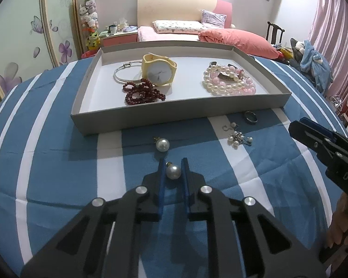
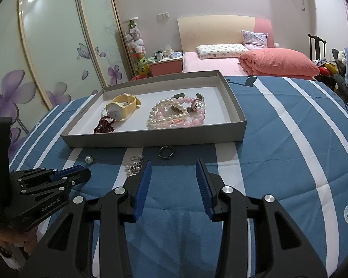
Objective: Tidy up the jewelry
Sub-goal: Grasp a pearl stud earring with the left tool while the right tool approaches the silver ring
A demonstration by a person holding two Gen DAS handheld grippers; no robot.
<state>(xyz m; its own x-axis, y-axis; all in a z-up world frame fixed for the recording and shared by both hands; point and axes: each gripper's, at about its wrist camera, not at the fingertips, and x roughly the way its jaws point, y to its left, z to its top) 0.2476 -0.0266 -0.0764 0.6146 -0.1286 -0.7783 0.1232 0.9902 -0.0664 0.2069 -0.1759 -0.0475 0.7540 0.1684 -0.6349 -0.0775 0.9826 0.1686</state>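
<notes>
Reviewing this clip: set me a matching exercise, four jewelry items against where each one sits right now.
Items:
1. yellow watch
2. dark ring
3. pearl earring
4. pearl bracelets

Places:
A. between the left gripper fingers
B. tray, left part
C. tray, right part
D. on the striped cloth, just outside the tray's front wall

Pairs: 1-B, 2-D, 3-A, 4-C

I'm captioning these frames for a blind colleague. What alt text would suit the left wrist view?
The left gripper straddles a pearl earring on a blue-and-white striped cloth, with its jaws not yet closed. A second pearl earring, a beaded cluster and a dark ring lie before a grey tray holding a yellow watch and bracelets.
</notes>
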